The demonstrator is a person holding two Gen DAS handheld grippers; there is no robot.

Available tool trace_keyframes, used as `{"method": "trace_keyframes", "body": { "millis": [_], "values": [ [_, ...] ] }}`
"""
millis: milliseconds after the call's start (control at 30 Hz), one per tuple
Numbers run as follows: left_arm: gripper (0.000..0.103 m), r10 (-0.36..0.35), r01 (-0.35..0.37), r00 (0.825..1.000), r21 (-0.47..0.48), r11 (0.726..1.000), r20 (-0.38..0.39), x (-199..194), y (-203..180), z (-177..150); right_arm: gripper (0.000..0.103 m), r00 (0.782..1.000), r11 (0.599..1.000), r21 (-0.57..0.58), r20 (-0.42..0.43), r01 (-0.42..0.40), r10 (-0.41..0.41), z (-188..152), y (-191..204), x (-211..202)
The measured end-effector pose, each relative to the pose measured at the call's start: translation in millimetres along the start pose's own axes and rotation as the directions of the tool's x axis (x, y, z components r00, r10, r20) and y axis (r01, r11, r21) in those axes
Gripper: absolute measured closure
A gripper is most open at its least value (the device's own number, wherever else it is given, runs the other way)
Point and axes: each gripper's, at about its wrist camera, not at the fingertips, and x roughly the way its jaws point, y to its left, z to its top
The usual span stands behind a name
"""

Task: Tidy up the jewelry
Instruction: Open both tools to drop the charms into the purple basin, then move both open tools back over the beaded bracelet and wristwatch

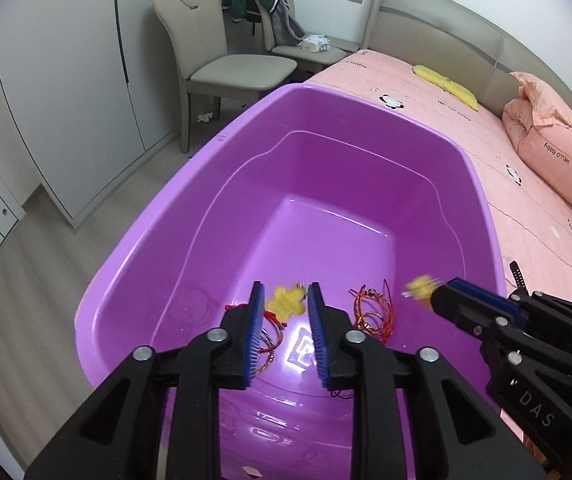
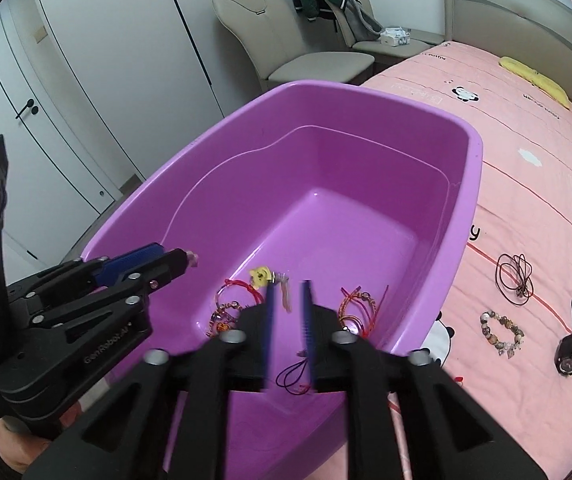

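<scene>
Pink quilted bedspread (image 2: pixel 525 208) carries glossy purple plastic tub (image 1: pixel 365 120); beige chairs (image 1: pixel 222 64) at 12 o'clock. Left gripper (image 1: pixel 286 320) spread, empty. Right gripper (image 2: pixel 287 308) parted, blurred. Red cord bracelets (image 1: pixel 373 312) on tub floor; beaded bracelet (image 2: pixel 501 330), black watch (image 2: pixel 571 340) at 3 o'clock.

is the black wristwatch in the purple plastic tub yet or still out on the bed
Out. The black wristwatch lies on the pink bedsheet, outside the purple plastic tub, beside a beaded bracelet.
</scene>
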Motion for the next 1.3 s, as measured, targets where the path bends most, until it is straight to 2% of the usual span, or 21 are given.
{"method": "trace_keyframes", "body": {
  "millis": [33, 67, 100, 133, 400, 600, 1067, 1300],
  "values": [
    [0.055, 0.012, -0.012, 1.000, -0.003, 1.000, 0.010, -3, 0, 0, 0.055, 1.000, 1.000, 0.007, 0.008, 0.000, 0.000, 0, -1, -3],
    [0.031, 0.038, -0.038, 0.999, -0.012, 0.999, 0.025, -7, 3, 0, 0.049, 1.000, 1.000, 0.012, 0.023, 0.003, -0.003, -1, -4, -5],
    [0.019, 0.057, -0.056, 0.997, -0.021, 0.998, 0.044, -11, 5, 0, 0.049, 0.999, 1.000, 0.019, 0.047, 0.016, -0.016, -1, -7, -10],
    [0.017, 0.056, -0.054, 0.996, -0.032, 0.998, 0.067, -17, 8, -1, 0.049, 0.998, 0.999, 0.019, 0.055, 0.026, -0.027, -1, -8, -13],
    [0.012, 0.091, -0.086, 0.992, -0.065, 0.994, 0.085, -30, 15, 0, 0.049, 0.993, 0.999, 0.010, 0.105, 0.047, -0.048, -4, -12, -37],
    [0.012, 0.097, -0.093, 0.992, -0.049, 0.994, 0.080, -36, 9, -6, 0.046, 0.989, 0.998, -0.004, 0.131, 0.063, -0.062, -8, -10, -52],
    [0.012, 0.109, -0.110, 0.988, -0.002, 0.994, 0.107, -60, -17, -21, 0.043, 0.979, 0.997, 0.013, 0.186, 0.076, -0.077, -23, -24, -87],
    [0.009, 0.089, -0.092, 0.988, 0.021, 0.996, 0.123, -76, -40, -31, 0.038, 0.969, 0.995, 0.040, 0.226, 0.093, -0.100, -42, -41, -114]
  ]
}}
